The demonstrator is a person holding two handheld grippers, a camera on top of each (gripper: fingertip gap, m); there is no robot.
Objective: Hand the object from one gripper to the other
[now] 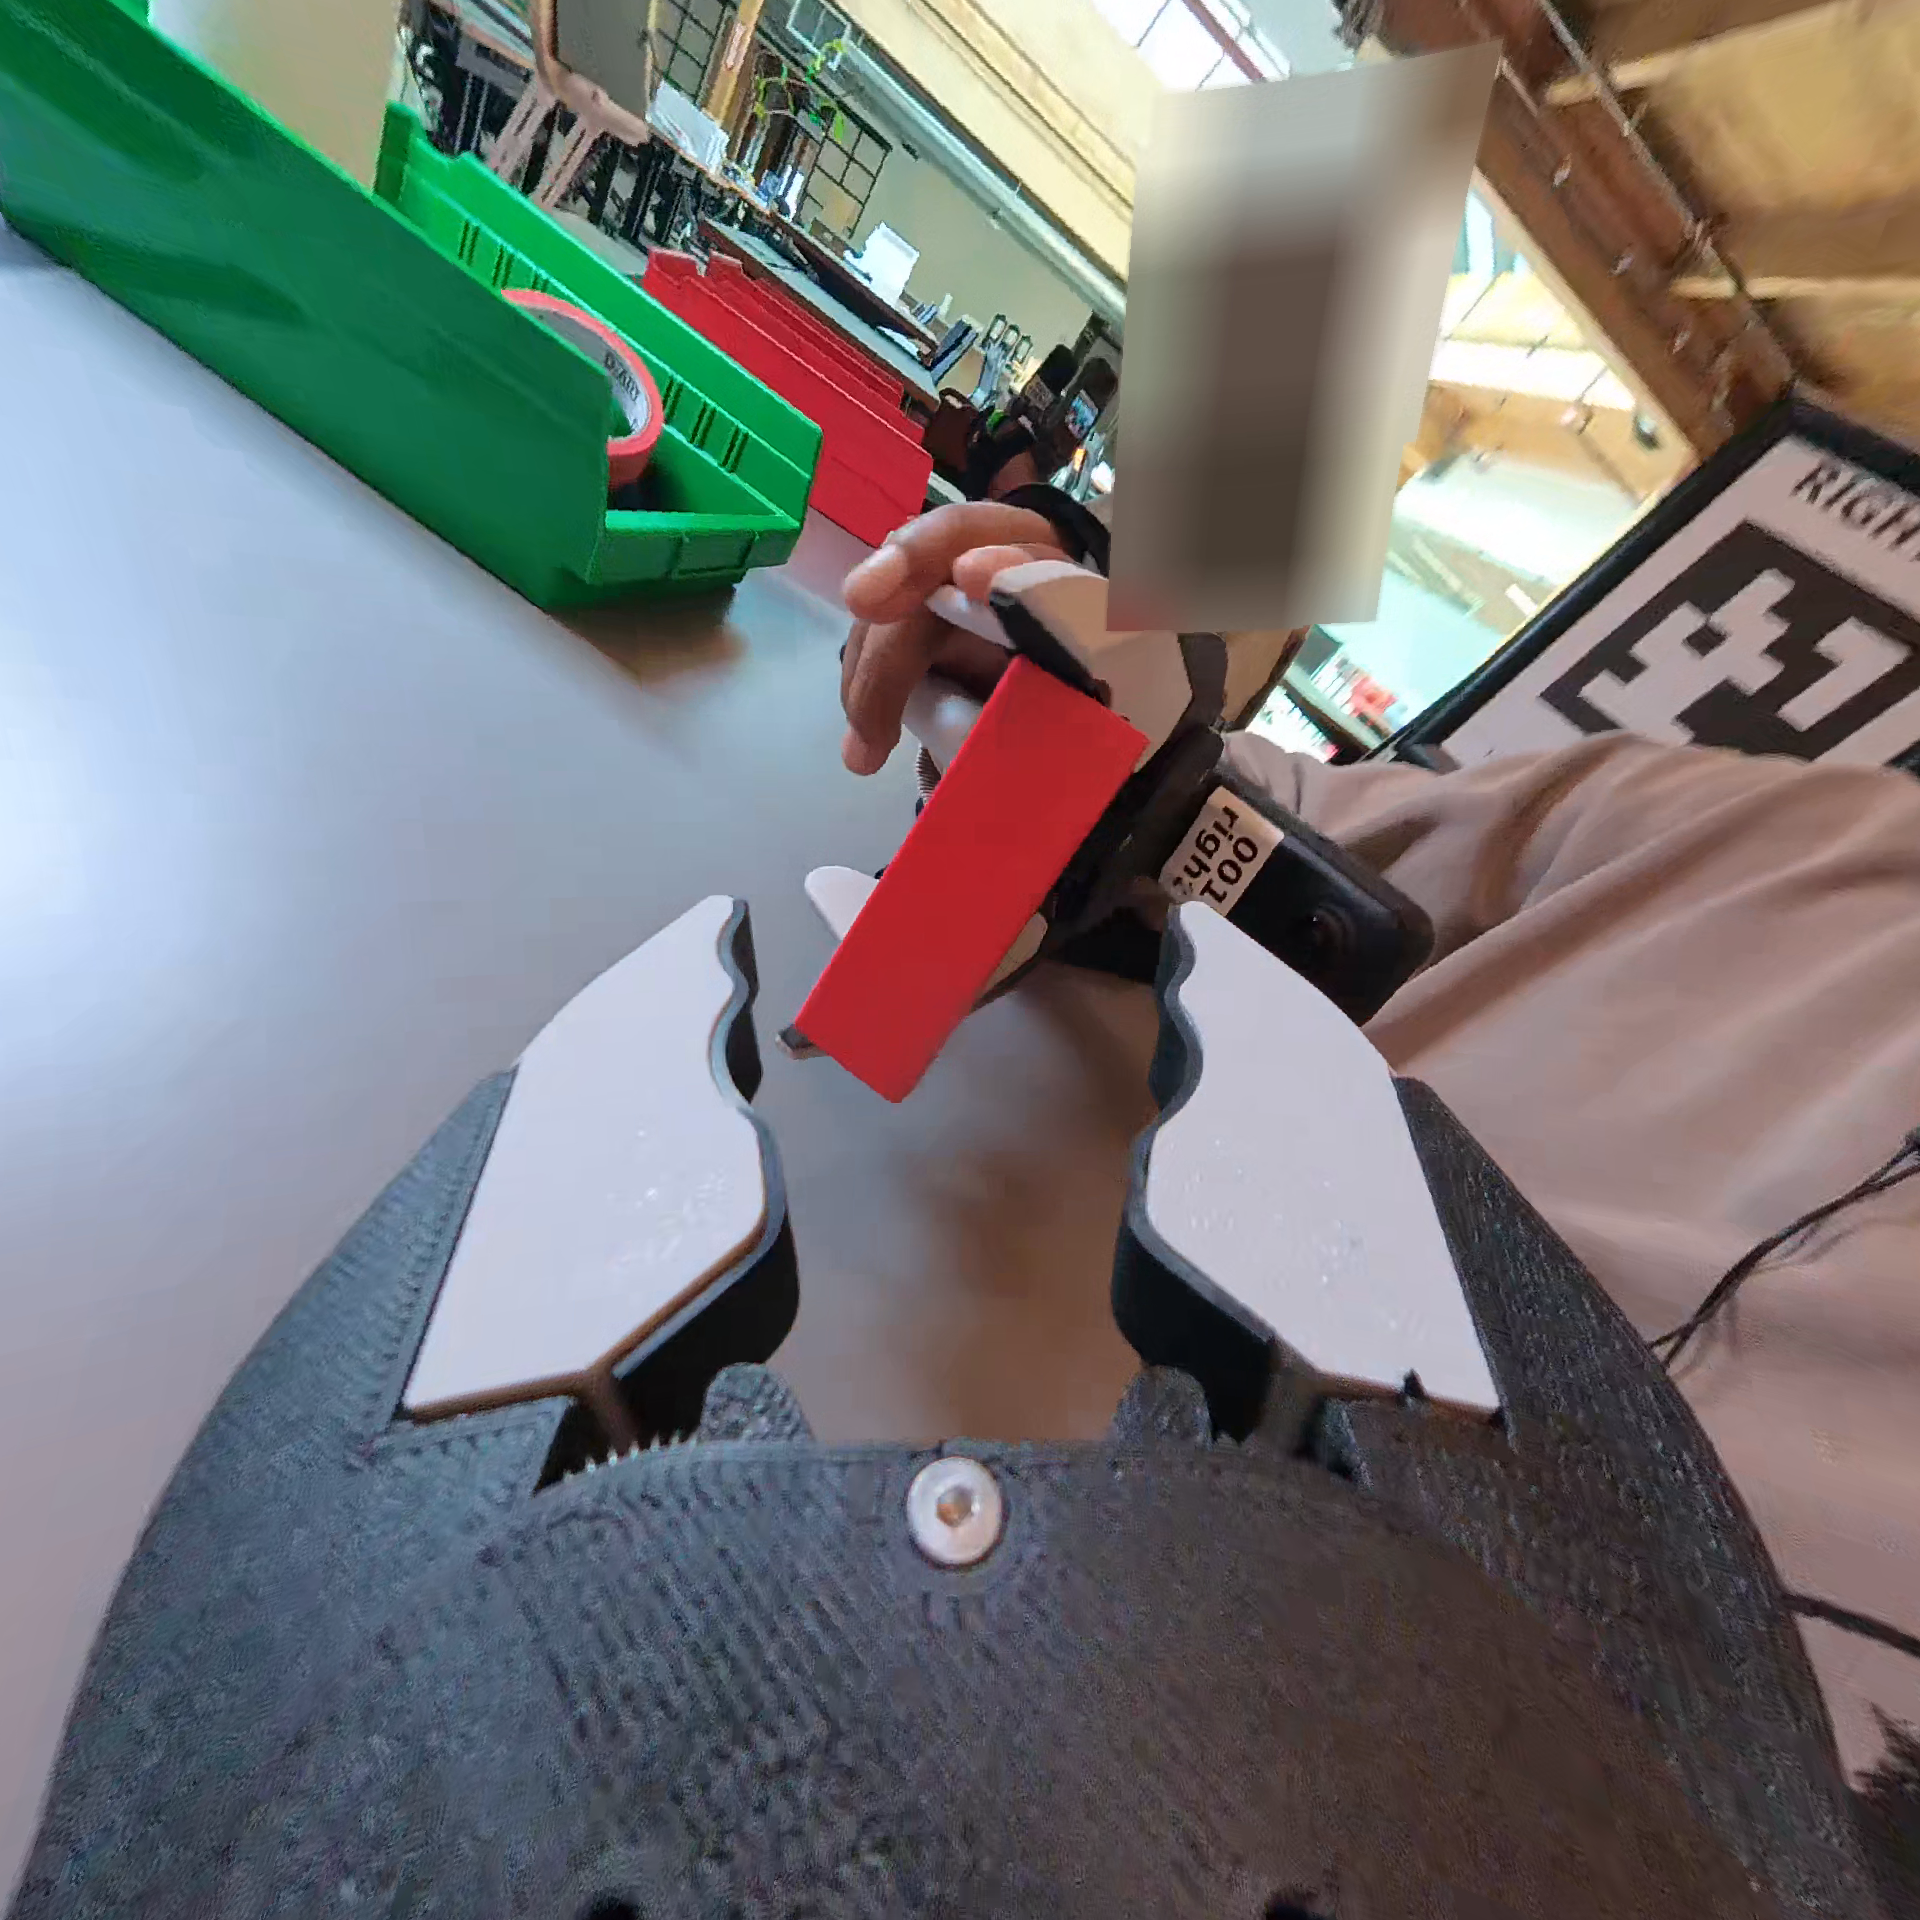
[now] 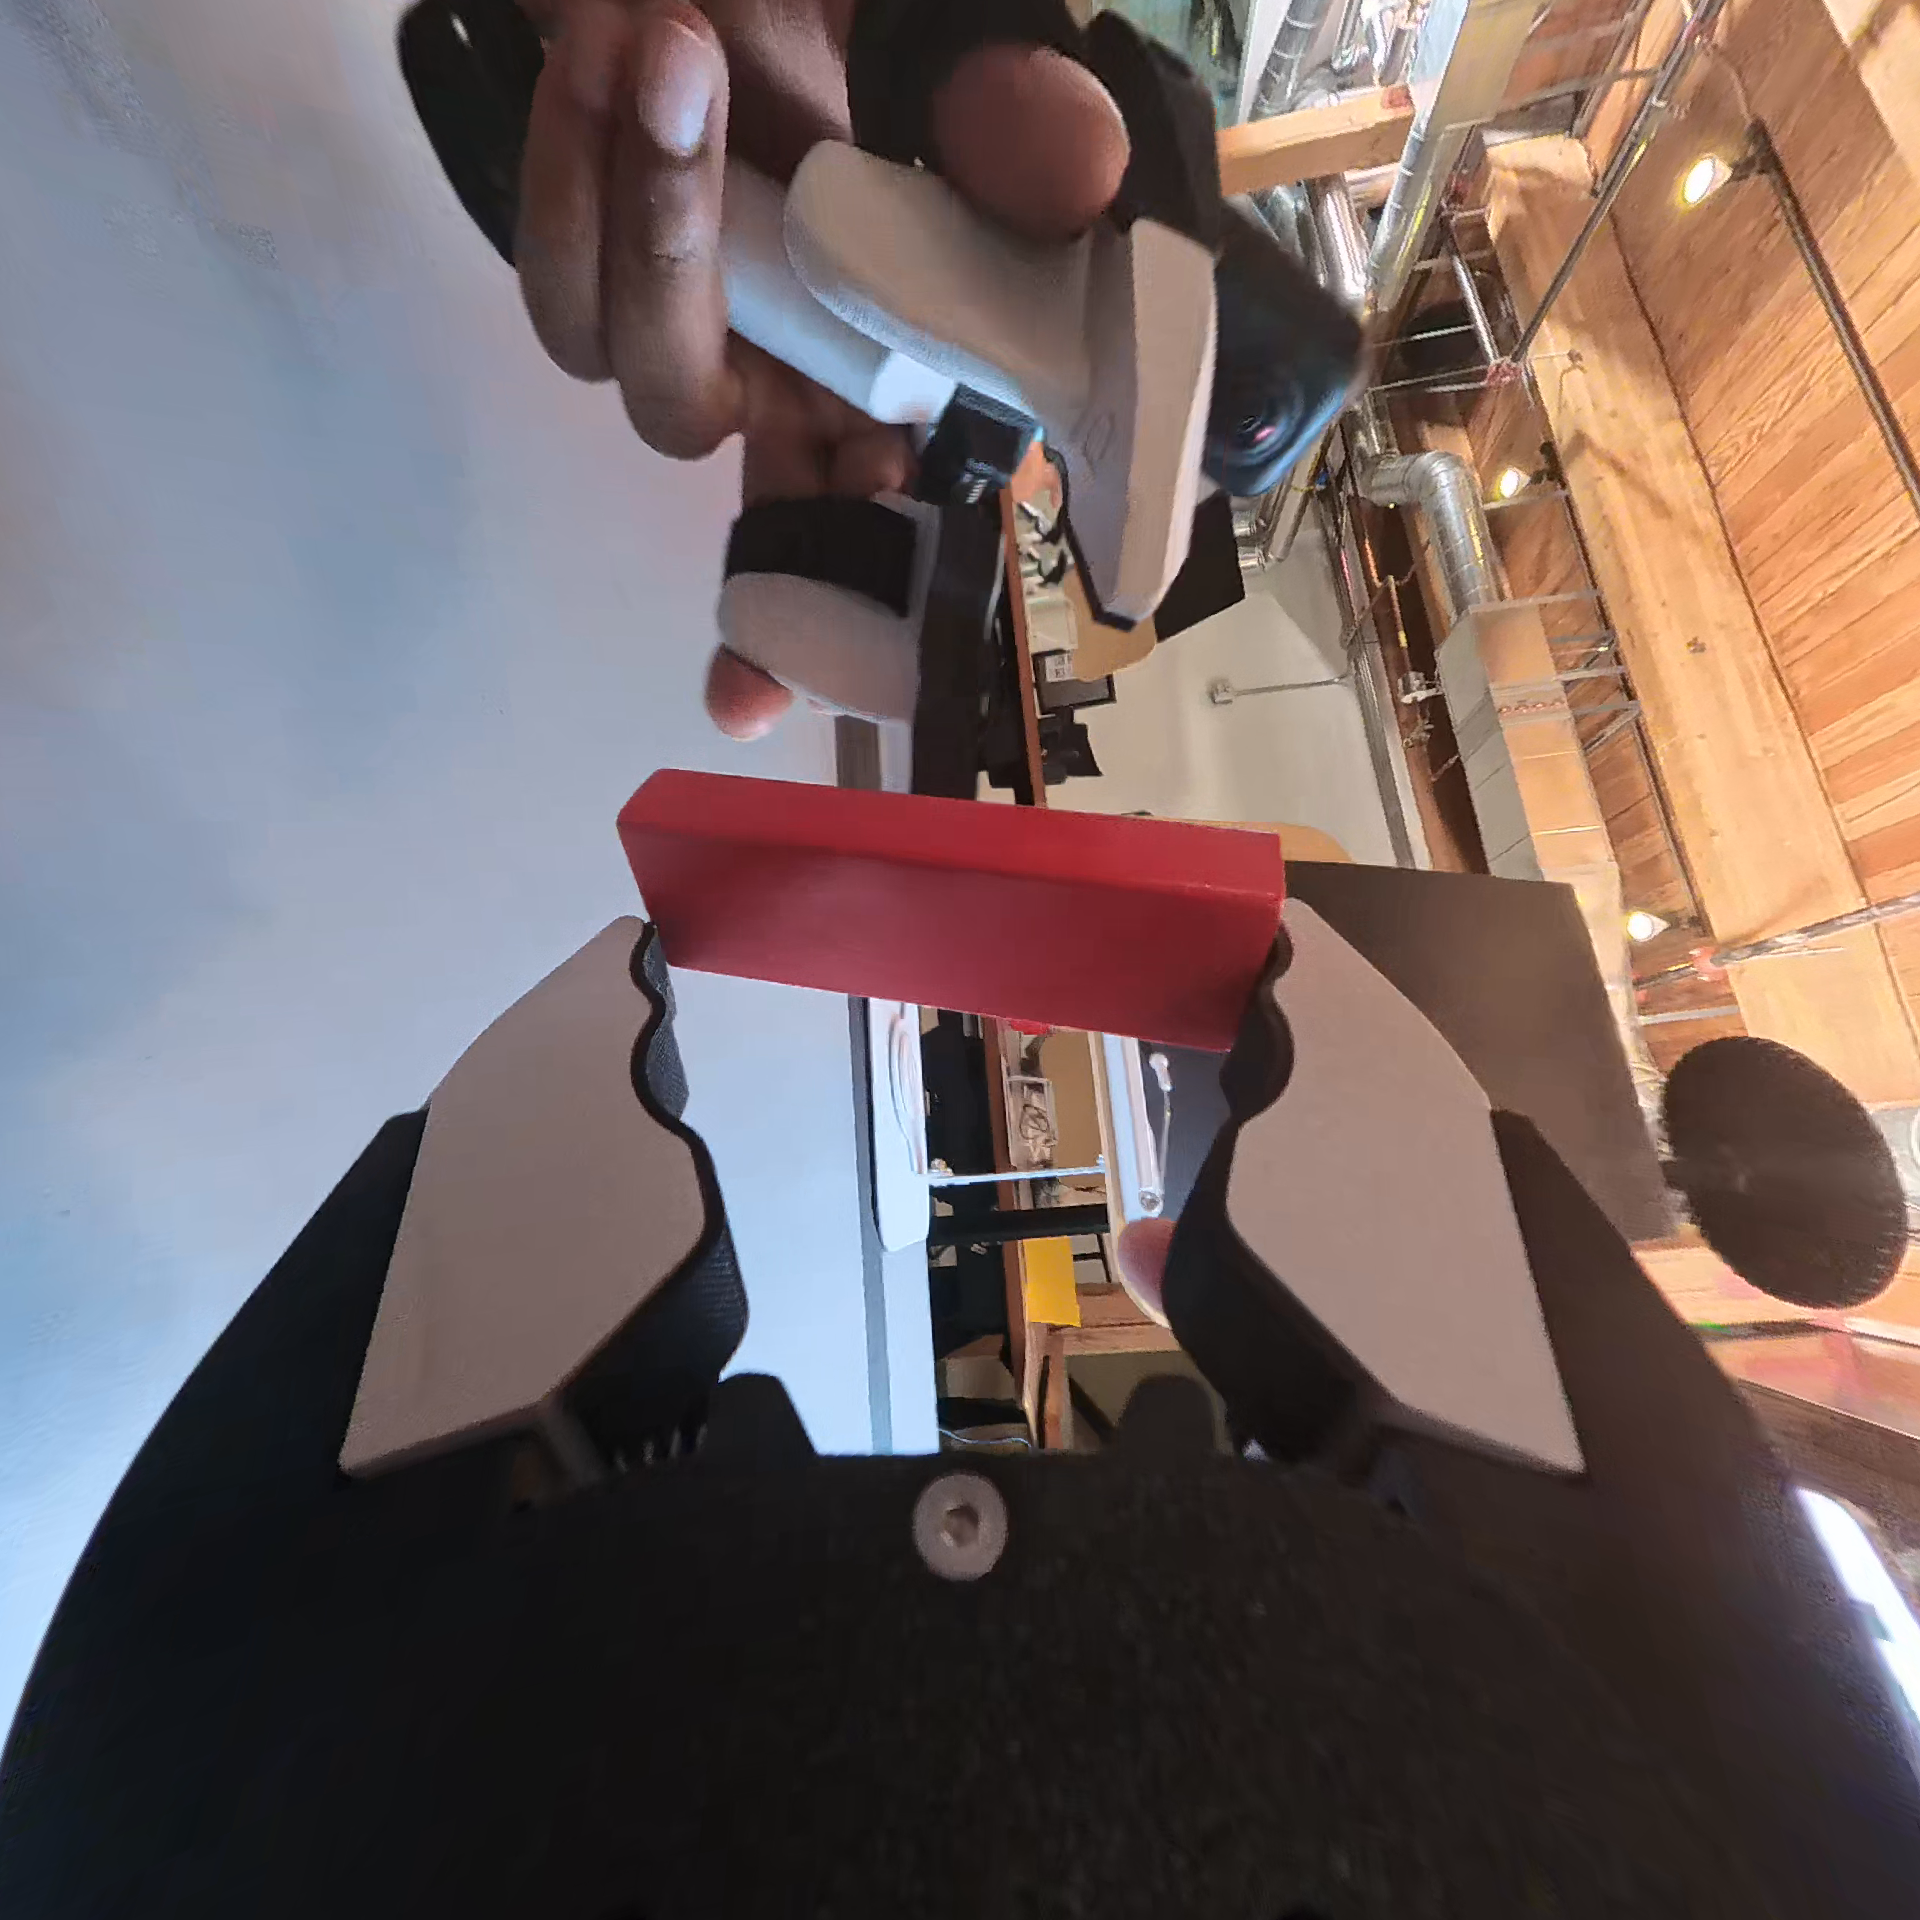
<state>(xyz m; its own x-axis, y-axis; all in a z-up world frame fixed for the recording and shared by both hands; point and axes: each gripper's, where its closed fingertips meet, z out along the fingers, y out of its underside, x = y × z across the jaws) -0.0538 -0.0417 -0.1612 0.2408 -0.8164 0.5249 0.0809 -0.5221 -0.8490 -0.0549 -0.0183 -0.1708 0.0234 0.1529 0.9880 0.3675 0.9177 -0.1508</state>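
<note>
A flat red block [image 2: 951, 920] is clamped end to end between my right gripper's [image 2: 961, 940] fingertips, held in the air. In the left wrist view the same red block [image 1: 977, 883] hangs tilted in the right gripper [image 1: 925, 769], just beyond my left gripper's [image 1: 956, 935] tips. The left gripper is open and empty, and its jaws stand wide apart, with the block's lower end near the gap between them but not touching them. The left gripper [image 2: 977, 603], held by a hand [image 2: 644, 208], also shows in the right wrist view, just past the block.
A grey table [image 1: 260, 779] lies below. Two green bins [image 1: 364, 343] stand at its far left, one holding a red tape roll [image 1: 629, 400], with a red bin [image 1: 842, 426] behind. A black-and-white marker board [image 1: 1714, 644] and a person's beige sleeve [image 1: 1610, 935] are on the right. The grippers are tip to tip, or close to it.
</note>
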